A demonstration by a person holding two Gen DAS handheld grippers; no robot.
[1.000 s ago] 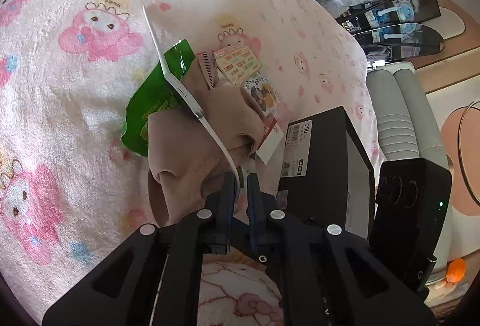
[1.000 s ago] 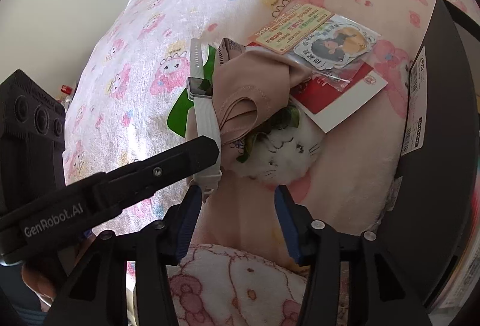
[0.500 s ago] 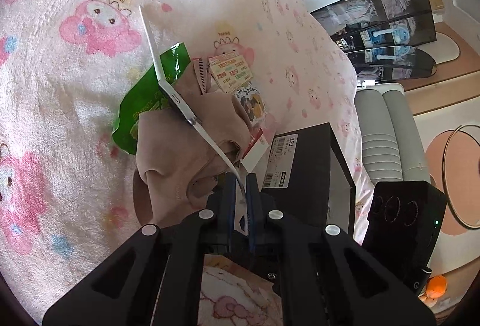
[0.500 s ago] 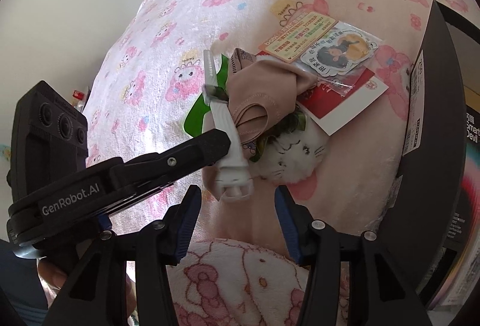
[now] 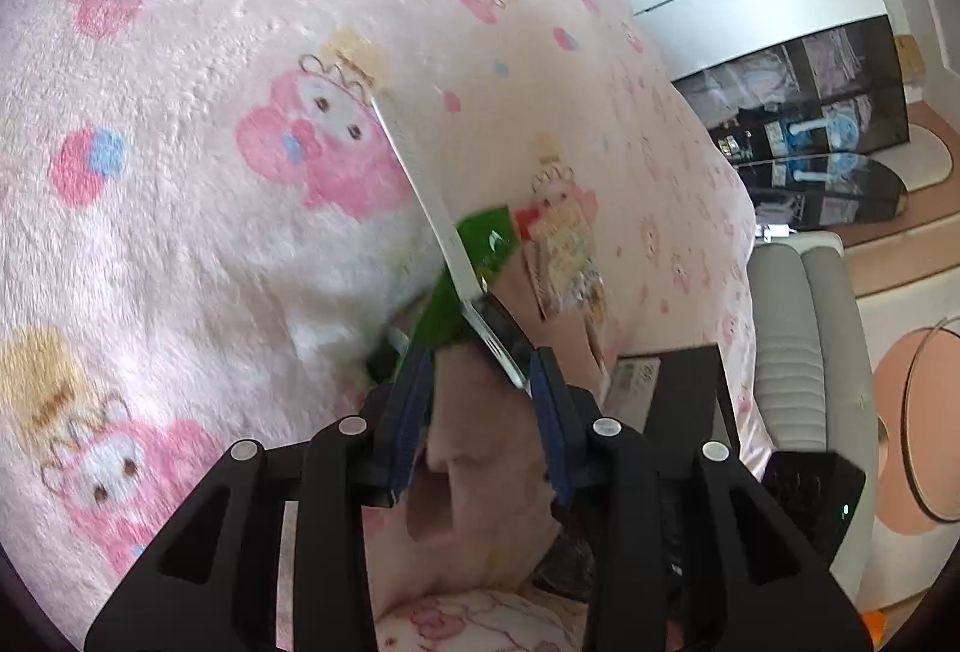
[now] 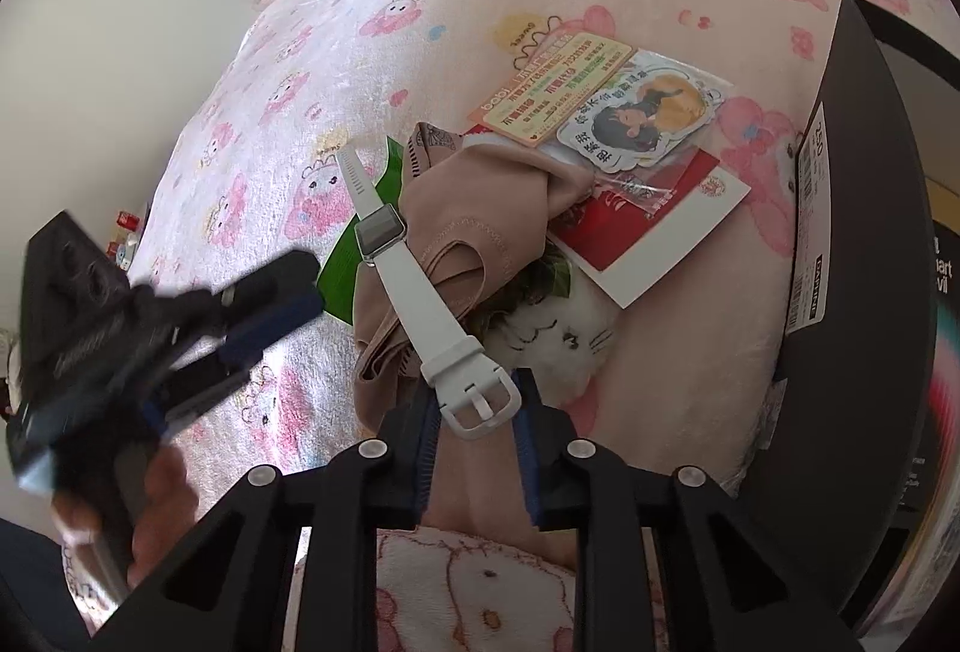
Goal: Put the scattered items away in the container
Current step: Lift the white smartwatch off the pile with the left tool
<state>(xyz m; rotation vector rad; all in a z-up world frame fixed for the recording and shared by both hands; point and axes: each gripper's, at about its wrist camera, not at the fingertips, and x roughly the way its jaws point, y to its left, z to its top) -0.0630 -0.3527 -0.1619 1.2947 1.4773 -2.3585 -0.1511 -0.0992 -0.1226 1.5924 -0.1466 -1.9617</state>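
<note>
A white watch lies across a beige cloth and a green packet on the pink blanket. The watch's buckle end sits between the pads of my right gripper, whose jaws are closing and touch it on both sides. My left gripper is blurred at the left, apart from the watch. In the left wrist view that left gripper is opening over the cloth, with the watch running past its right finger. The black box stands at the right.
A yellow card, a cartoon sticker and a red-and-white card lie beside the cloth. A person's hand holds the left gripper. Grey cushions and a dark cabinet stand past the bed's edge.
My left gripper has let go of the watch strap, opened and drawn off to the left. My right gripper has closed in on the buckle end.
</note>
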